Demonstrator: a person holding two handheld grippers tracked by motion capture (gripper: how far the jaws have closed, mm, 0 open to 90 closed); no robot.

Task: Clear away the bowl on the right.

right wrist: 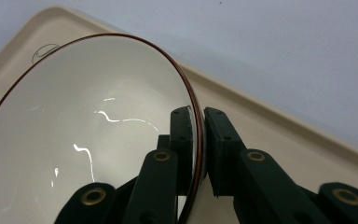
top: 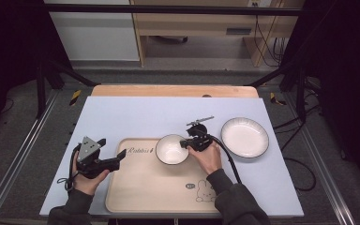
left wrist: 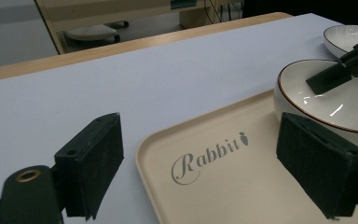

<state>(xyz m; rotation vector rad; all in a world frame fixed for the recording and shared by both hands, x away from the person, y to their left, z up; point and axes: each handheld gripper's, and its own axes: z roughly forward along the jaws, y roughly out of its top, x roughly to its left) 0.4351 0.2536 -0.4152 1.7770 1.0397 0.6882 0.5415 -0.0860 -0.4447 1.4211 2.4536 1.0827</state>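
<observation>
Bowl [top: 171,149] sat at the far right corner of the tray [top: 145,187], its rim clamped by the right gripper [top: 187,143]. Left gripper [top: 115,151] hovered at the tray's left edge, jaws wide apart. A plate [top: 244,136] lay on the desk [top: 136,115] nearby.

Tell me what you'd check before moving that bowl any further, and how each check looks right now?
1. Right gripper shut on the bowl rim, one jaw inside and one outside: ok.
2. Bowl over the tray, near its far right corner: ok.
3. Bowl resting on the tray or lifted off it: cannot tell.
4. Left gripper open and apart from the bowl, at the tray's left edge: ok.
5. Plate on the mat, apart from the bowl: ok.
</observation>
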